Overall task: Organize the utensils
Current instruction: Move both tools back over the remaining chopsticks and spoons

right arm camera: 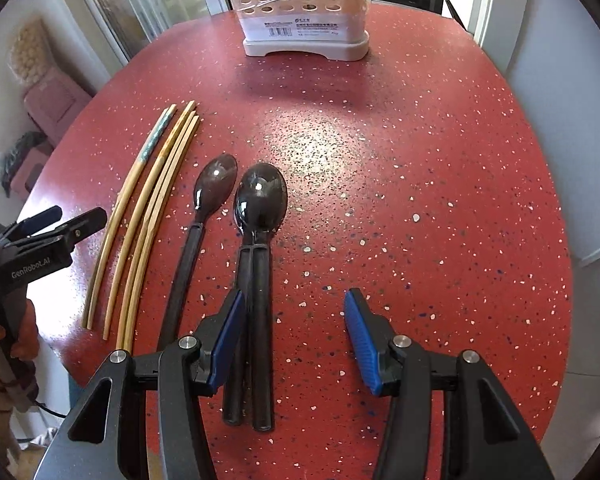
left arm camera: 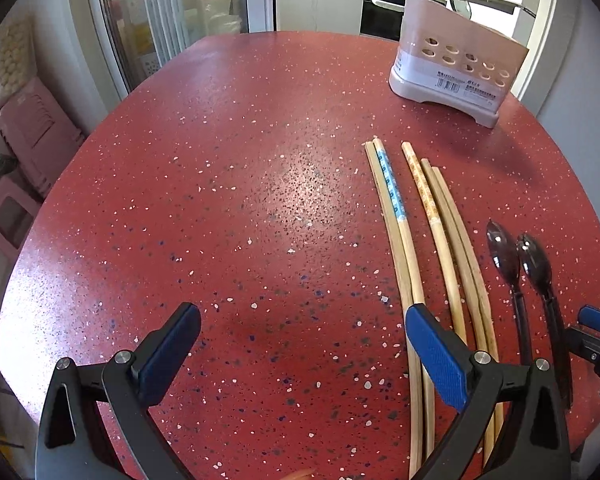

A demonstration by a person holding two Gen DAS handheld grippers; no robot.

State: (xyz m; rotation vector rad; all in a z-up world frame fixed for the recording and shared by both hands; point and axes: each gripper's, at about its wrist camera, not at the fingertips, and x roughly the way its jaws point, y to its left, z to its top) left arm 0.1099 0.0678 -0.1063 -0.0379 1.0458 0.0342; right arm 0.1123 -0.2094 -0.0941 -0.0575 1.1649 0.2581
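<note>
Desk [right arm camera: 440, 184]: red speckled top; I see every utensil lying flat on it.
Holder [right arm camera: 304, 8]: pale perforated utensil caddy standing upright at the far edge, well apart from the loose pieces; in the left wrist view two ladle-like handles seem to rise behind its rim, though I cannot tell whether they sit inside it.
Chopsticks [left arm camera: 432, 216]: five bamboo sticks side by side, tips pointing toward the holder, none lifted.
Spoons [right arm camera: 260, 200]: two dark spoons just right of the chopsticks, bowls toward the holder, handles toward me.
Left tongs [left arm camera: 300, 356]: spread wide, gripping nothing; the right finger overlaps the near ends of the chopsticks in view.
Right tongs [right arm camera: 296, 340]: spread wide, empty; the left finger stands just beside the nearer spoon's handle.
Progress: I judge the sorting barely begun; all chopsticks and spoons I can see remain to be carried to the holder.
</note>
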